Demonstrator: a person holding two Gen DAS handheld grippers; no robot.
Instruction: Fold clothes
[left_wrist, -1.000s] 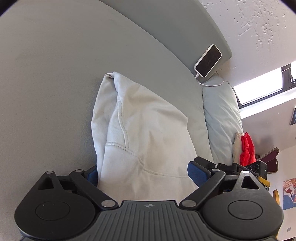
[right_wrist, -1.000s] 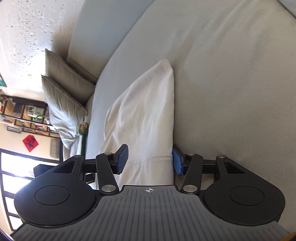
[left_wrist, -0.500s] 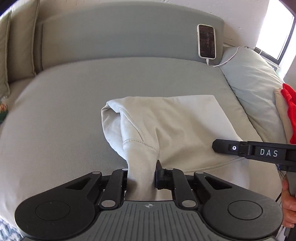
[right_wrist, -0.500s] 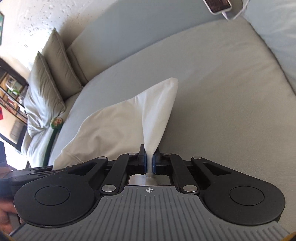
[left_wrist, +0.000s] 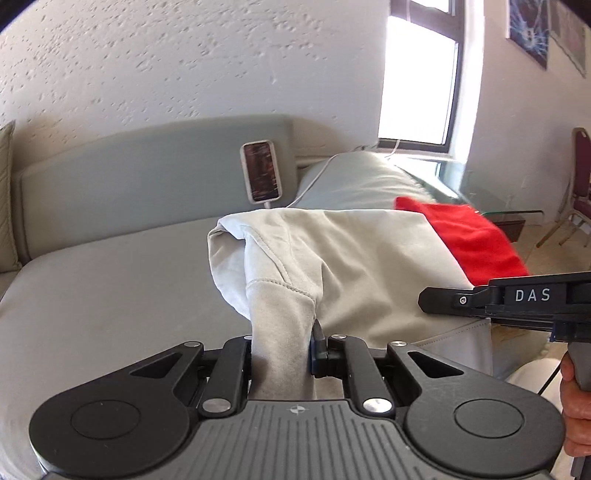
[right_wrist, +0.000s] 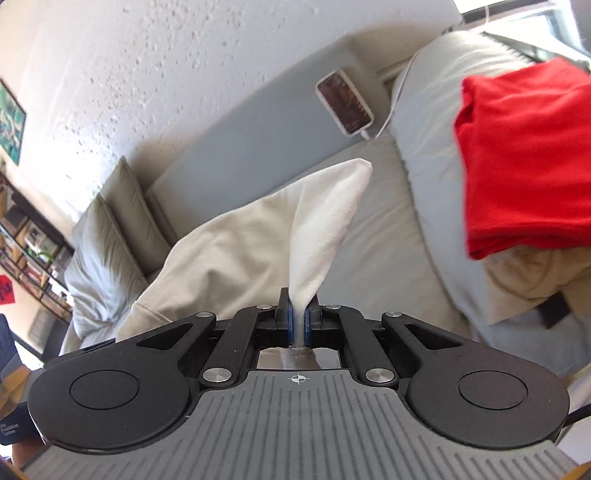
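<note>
A pale cream sweatshirt (left_wrist: 354, 266), folded, hangs lifted above the grey sofa seat (left_wrist: 110, 288). My left gripper (left_wrist: 282, 350) is shut on a thick bunch of its ribbed edge. In the right wrist view the same sweatshirt (right_wrist: 236, 251) rises to a pointed corner, and my right gripper (right_wrist: 298, 321) is shut on a thin fold of it between the blue pads. The right gripper's black body (left_wrist: 517, 299), marked DAS, shows at the right of the left wrist view, with a hand (left_wrist: 576, 402) below it.
A folded red garment (right_wrist: 524, 158) lies on a beige one atop a grey cushion (right_wrist: 428, 110) at the right. A phone (left_wrist: 260, 176) on a white cable leans against the sofa backrest (left_wrist: 129, 173). Cushions (right_wrist: 107, 236) stand at the left end; a chair (left_wrist: 576, 192) stands far right.
Both grippers closed on the sweatshirt's near edge, then lifted it off the sofa seat. Both views swung up and levelled, bringing the wall, window and red garment into sight.
</note>
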